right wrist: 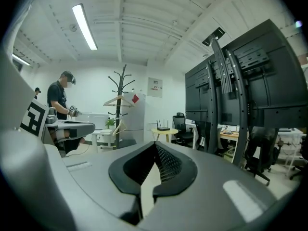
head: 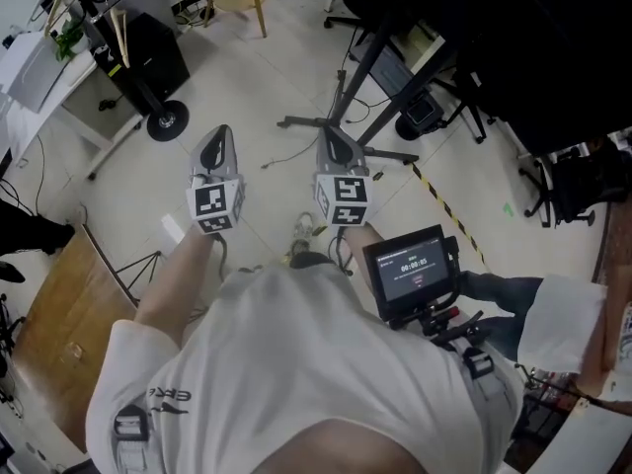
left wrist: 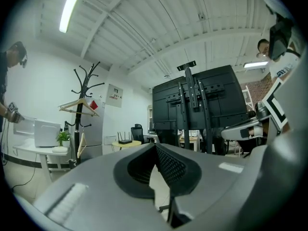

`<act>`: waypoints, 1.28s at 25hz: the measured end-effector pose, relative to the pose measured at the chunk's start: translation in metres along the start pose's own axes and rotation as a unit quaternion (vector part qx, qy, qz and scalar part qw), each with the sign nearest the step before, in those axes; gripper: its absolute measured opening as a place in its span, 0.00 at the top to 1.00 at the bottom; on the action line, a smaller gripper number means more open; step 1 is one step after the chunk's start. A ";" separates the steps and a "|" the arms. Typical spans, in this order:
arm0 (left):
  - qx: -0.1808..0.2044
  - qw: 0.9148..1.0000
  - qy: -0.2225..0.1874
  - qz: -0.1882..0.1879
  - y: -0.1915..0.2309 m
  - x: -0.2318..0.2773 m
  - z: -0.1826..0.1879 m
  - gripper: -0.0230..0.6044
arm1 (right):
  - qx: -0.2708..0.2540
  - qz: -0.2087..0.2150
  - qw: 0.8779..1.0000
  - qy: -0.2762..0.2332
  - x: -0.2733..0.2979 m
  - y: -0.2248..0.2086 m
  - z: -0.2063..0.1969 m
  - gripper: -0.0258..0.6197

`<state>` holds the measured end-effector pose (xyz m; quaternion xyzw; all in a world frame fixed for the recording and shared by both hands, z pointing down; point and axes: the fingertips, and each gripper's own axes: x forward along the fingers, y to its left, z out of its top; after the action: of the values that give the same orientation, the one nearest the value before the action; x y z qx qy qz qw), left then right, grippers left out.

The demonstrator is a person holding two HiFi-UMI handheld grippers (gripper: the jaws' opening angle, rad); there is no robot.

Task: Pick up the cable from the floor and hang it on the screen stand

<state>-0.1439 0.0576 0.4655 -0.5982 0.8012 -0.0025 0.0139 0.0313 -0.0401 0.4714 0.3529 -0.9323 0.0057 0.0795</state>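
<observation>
Jaws pressed together on both sides, nothing between them: left gripper (left wrist: 155, 150) and right gripper (right wrist: 155, 148) are both empty.

From the head view, the cable (head: 284, 153) lies as a thin dark line on the pale floor, far of the two grippers and between them, just left of the screen stand (head: 348, 97). The stand's black legs spread across the floor right beside it, and the black screen (right wrist: 269, 81) fills the right of the room. A strip of yellow-and-black tape (head: 449, 213) runs along the floor to the right. An office chair (right wrist: 257, 160) stands near the stand.

Off to the left is a coat rack (left wrist: 84, 105) with a wooden hanger (left wrist: 79, 105) on it. Beside it a white table (left wrist: 29, 150) carries a potted plant (left wrist: 62, 137). Further back, a round table (right wrist: 163, 130) has a router (left wrist: 124, 141) on top. A person (right wrist: 60, 97) stands at the far left. A wooden board (head: 59, 314) lies near left on the floor.

Both forearms reach forward, side by side and apart. Each gripper points out across the room, roughly level, and neither touches the cable.
</observation>
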 end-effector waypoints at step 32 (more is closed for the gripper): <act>-0.005 0.981 0.193 0.012 0.037 0.262 -0.211 0.96 | 0.005 0.048 0.988 0.146 0.285 -0.111 -0.149 0.94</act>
<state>-0.2590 -0.1858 0.6708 -0.5769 0.7961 -0.1138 -0.1434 -0.0843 -0.3012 0.6573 0.3040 -0.9265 0.0656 0.2121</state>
